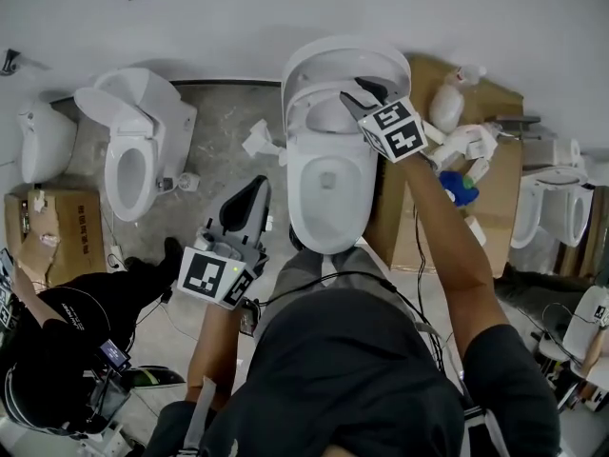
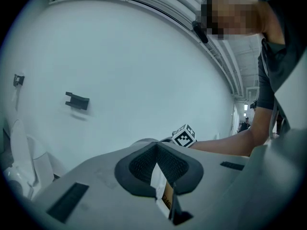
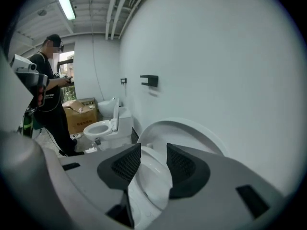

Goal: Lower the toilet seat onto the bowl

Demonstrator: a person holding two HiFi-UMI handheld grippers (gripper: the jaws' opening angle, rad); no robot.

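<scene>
A white toilet stands in the middle of the head view, its lid upright against the wall and its bowl open below. The seat stands tilted up in front of the lid. My right gripper reaches over the seat's upper right rim. In the right gripper view, my right gripper is open, and the seat's white rim runs through the gap between the dark pads without being pressed; the lid arcs behind it. My left gripper hangs shut left of the bowl, its tips meeting with nothing held.
A second toilet stands to the left, a third at the far right. Cardboard with spray bottles sits right of the bowl. A cardboard box and a crouching person in black are at lower left.
</scene>
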